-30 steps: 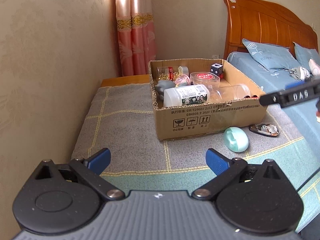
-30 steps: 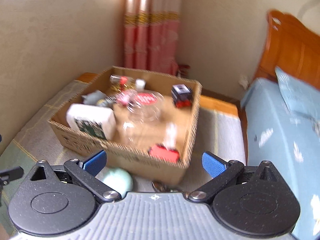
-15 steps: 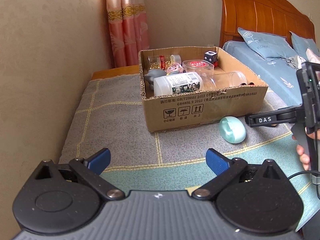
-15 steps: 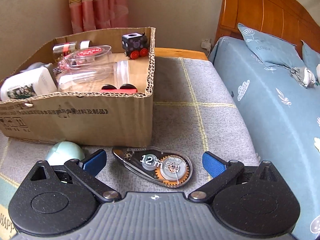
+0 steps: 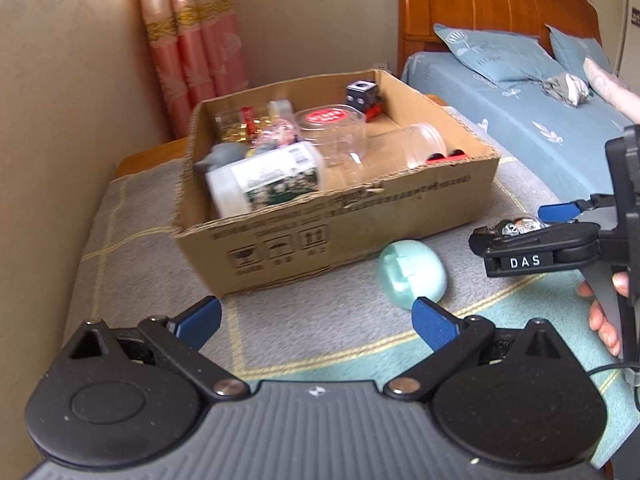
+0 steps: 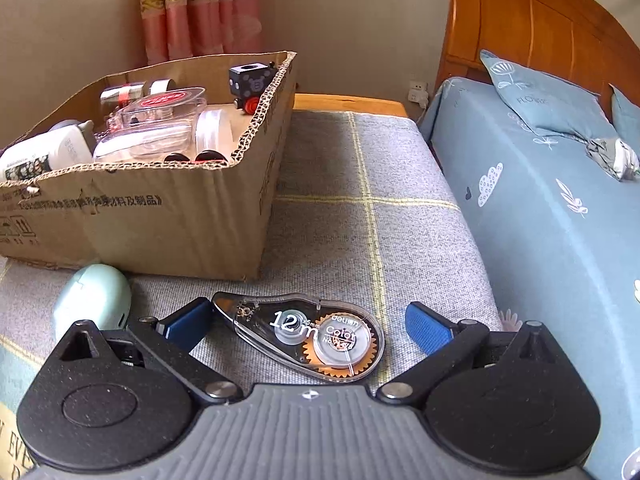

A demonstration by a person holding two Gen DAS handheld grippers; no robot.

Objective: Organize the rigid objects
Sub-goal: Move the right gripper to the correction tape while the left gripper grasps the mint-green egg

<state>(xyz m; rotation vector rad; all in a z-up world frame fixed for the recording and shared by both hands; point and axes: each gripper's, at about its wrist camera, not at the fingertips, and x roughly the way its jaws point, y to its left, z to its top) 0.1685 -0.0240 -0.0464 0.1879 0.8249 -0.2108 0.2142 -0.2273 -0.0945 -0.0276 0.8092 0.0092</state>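
A cardboard box (image 5: 400, 208) (image 6: 168, 216) on a grey checked blanket holds a white bottle (image 5: 264, 178), clear jars (image 6: 160, 136) and a black toy block (image 6: 253, 80). In front of it lie a mint-green egg-shaped case (image 5: 412, 274) (image 6: 94, 296) and a clear correction-tape dispenser (image 6: 308, 334) (image 5: 516, 227). My right gripper (image 6: 308, 326) is open, low over the blanket, with the dispenser between its blue fingers, not clamped. My left gripper (image 5: 316, 320) is open and empty, just short of the green case. In the left wrist view the right gripper (image 5: 560, 224) shows at the right edge.
A bed with blue sheet (image 6: 560, 216), pillows (image 5: 500, 56) and a wooden headboard (image 6: 532, 28) runs along the right. A beige wall (image 5: 52, 120) closes the left side, pink curtains (image 6: 196, 8) hang behind the box. A person's fingers (image 5: 604, 316) hold the right gripper.
My right gripper has dropped from above the box to the blanket and closed in around the tape dispenser. My left gripper has moved forward and tilted towards the green case.
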